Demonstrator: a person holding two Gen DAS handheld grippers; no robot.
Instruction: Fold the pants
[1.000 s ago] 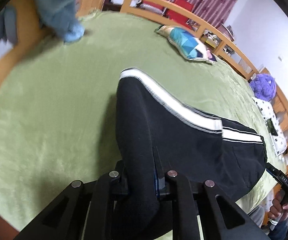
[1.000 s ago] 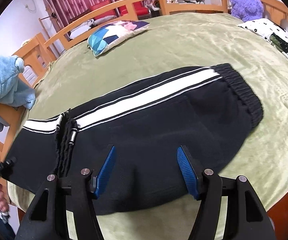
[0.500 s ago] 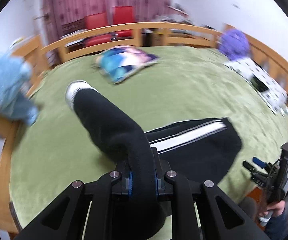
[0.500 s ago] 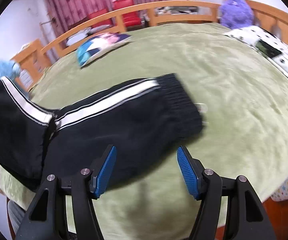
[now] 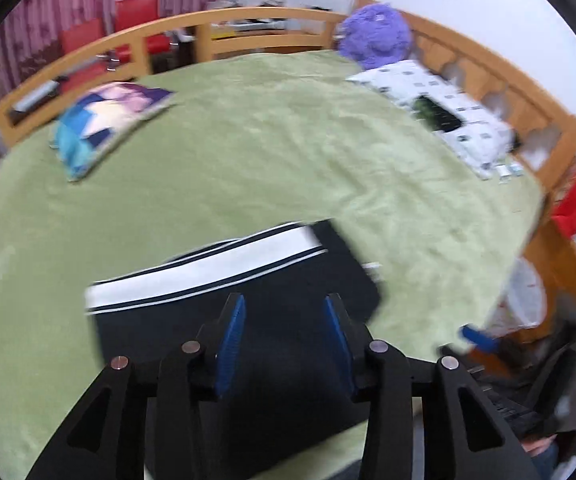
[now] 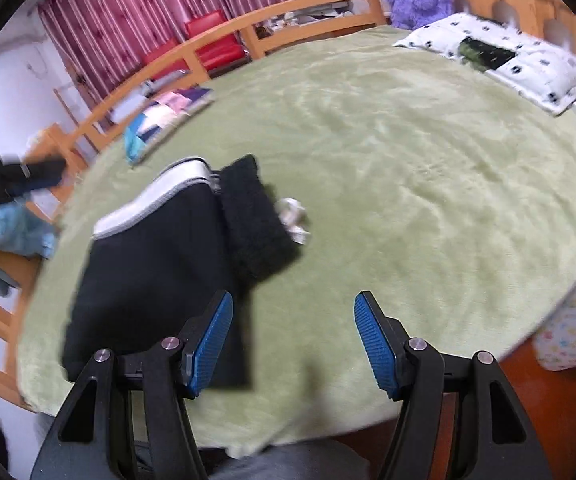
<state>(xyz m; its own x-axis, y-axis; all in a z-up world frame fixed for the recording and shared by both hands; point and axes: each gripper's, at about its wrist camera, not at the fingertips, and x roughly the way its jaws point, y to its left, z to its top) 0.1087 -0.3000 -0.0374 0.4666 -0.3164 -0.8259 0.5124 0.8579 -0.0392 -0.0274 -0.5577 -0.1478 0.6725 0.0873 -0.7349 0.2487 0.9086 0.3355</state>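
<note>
Near the front edge of the bed, toward its left front corner, the pants lie as a folded black block, white side stripe on the far side. Long axis runs left-right along the front edge, waistband end pointing right.

My left gripper sits right over the block, pointing down at it. Its jaws have just been opening; blue pads stand partly apart with nothing pinched, cloth only seen below them. My right gripper is about half open and empty. Its left pad overlaps the near right corner of the pants in view; its right pad is over bare green cover. Can't tell if it touches fabric.

So the left hand is nearer the bulk of the pants, and the right is nearer the waistband end. A small pale crumpled thing lies just beside the waistband, unclear what it is.

Versus a second ago: the left jaws were clamped on the leg end, with the pants stretched long across the bed. Half a second ago that leg was lifted and carried over. Now it's dropped on top, so the pants are shorter. Right gripper opening unchanged.

My guess: one lengthwise fold is done; next is either another fold or a tidy-up.
</note>
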